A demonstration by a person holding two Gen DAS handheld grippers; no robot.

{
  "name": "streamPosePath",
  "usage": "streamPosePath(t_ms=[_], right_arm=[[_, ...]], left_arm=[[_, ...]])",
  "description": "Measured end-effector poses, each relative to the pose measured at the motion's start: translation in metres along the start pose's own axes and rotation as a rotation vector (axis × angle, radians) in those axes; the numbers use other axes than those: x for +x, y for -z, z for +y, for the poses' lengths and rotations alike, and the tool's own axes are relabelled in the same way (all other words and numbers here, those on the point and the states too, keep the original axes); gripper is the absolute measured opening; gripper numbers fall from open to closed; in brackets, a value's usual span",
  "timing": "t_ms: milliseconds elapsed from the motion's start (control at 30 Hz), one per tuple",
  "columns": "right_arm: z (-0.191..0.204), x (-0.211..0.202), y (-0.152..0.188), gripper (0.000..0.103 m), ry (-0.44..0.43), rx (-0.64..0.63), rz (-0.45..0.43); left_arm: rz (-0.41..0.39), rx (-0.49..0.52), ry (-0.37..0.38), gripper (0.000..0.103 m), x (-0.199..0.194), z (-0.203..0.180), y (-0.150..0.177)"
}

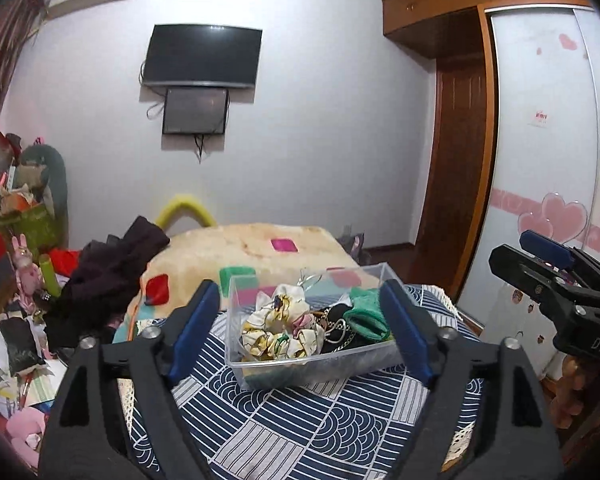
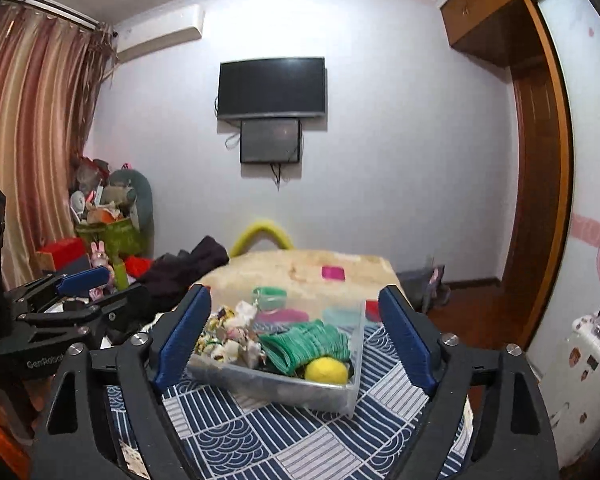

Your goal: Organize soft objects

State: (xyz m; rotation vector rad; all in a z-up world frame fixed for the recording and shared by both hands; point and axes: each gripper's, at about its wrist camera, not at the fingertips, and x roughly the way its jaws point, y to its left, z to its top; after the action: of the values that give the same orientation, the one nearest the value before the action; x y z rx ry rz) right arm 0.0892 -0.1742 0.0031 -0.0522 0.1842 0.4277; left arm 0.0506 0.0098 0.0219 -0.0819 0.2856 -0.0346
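Note:
A clear plastic box (image 1: 260, 372) stands on the blue patterned tablecloth (image 1: 320, 420). It holds a white floral scrunchie (image 1: 276, 328), a green knitted piece (image 1: 366, 316) and a dark chained item (image 1: 336, 330). In the right wrist view the box (image 2: 260, 384) also shows a yellow felt ball (image 2: 326, 371) beside the green piece (image 2: 304, 346). My left gripper (image 1: 300, 328) is open and empty, its blue pads either side of the box. My right gripper (image 2: 296, 340) is open and empty, likewise framing the box. Each gripper shows in the other's view at the edge.
Beyond the table lies a bed with a beige blanket (image 1: 252, 248) and dark clothes (image 1: 112, 276). Cluttered toys and boxes (image 1: 16, 240) fill the left side. A wardrobe with pink hearts (image 1: 552, 200) and a small white cabinet (image 2: 580, 364) stand at right.

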Motion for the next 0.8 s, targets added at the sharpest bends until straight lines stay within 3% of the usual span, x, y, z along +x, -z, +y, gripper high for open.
streamPosePath(t_ms=[100,200,800], right_arm=[[0.004,-0.006,0.002,0.099,0.024,-0.013,-0.032],[0.007,-0.007,0.004,0.103,0.033,-0.013,-0.051],[0.003,-0.011,0.009,0.103,0.027,0.017,-0.036]], left_arm=[[-0.031,0.011,-0.018,0.098,-0.009,-0.003,0.000],[-0.048,0.024,-0.027,0.101,-0.015,-0.006,0.002],[-0.039,0.008,-0.031,0.102,-0.014,-0.004,0.006]])
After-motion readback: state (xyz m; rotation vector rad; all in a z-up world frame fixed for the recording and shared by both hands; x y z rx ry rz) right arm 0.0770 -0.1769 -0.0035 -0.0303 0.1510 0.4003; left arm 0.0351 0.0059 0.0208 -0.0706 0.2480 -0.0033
